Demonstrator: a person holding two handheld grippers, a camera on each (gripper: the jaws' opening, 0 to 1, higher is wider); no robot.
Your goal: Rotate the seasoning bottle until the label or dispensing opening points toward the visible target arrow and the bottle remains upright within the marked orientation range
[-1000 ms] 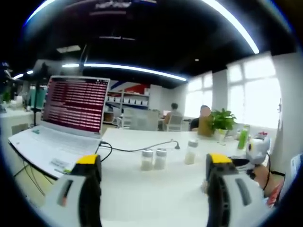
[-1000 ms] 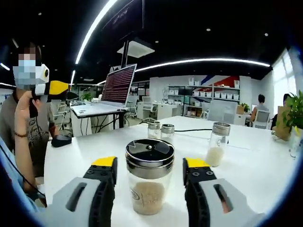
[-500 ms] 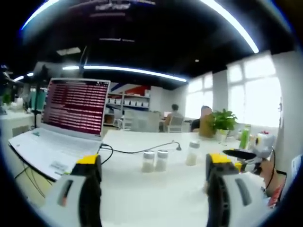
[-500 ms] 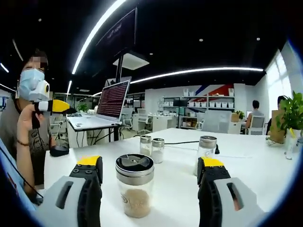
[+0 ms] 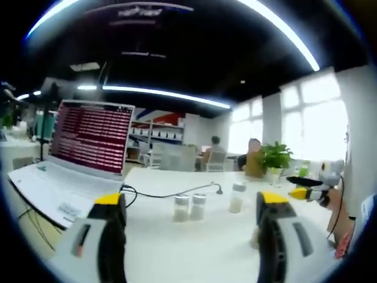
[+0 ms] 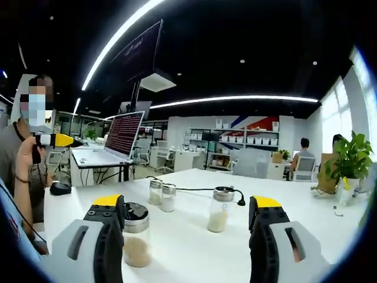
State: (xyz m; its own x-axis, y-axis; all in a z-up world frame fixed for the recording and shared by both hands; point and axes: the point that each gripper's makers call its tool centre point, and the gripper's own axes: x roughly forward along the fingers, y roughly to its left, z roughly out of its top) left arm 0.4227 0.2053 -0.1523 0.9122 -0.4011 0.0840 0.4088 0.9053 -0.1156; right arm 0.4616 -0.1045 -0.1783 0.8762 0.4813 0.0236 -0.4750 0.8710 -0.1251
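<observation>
Our right gripper (image 6: 184,233) has backed away with its jaws spread wide and empty, so the seasoning bottle (image 6: 136,234), which a second ago stood between them, now stands upright on the white table (image 6: 194,259) just beside the left jaw; we judge the turn finished or abandoned, though we see no arrow to check it against. Our left gripper (image 5: 189,227) also hangs open over the table; farther off stand a taller jar (image 6: 221,209), two small shakers (image 6: 161,196), a cable (image 6: 194,190) and the laptop (image 5: 79,156), none blocking the bottle.

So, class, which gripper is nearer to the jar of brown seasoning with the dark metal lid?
Right. The right gripper hangs open just before the jar, which stands by its left jaw. The left gripper is farther, across the table.
</observation>
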